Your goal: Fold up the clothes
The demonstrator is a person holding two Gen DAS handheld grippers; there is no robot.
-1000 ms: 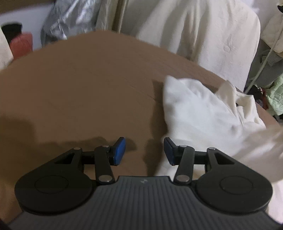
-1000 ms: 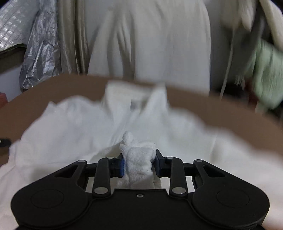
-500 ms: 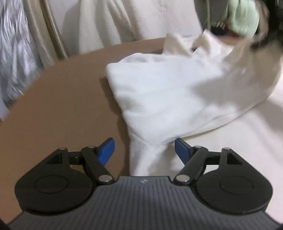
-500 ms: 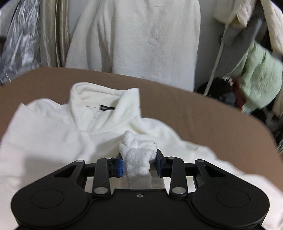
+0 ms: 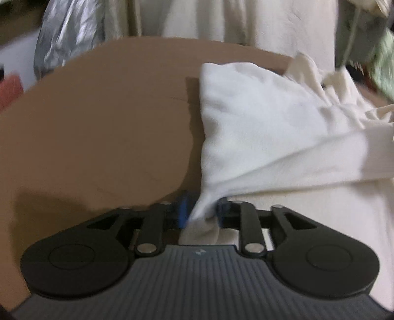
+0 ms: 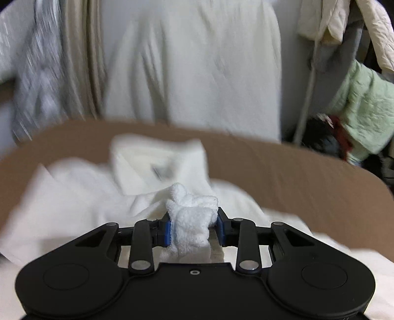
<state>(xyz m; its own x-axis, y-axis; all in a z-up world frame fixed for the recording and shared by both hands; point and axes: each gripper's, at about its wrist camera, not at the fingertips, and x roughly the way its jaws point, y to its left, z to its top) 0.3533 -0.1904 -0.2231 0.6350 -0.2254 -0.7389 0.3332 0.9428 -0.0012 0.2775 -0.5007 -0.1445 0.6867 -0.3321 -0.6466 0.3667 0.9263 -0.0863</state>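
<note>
Left wrist view: the left gripper [image 5: 200, 214] pinches a fold of the white garment [image 5: 258, 128], which lies on the right part of the brown table [image 5: 98, 118]. Right wrist view: the right gripper [image 6: 194, 227] clamps a bunched wad of the garment [image 6: 73, 204], collar [image 6: 157, 167] facing away.

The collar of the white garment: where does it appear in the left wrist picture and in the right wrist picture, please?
Left wrist: the collar is at the upper right, blurred, at the far end of the white garment.
Right wrist: the collar is at the centre, slightly left, just beyond the right gripper.
Shared landmark: the brown table, with a pale hanging garment behind its far edge.
</note>
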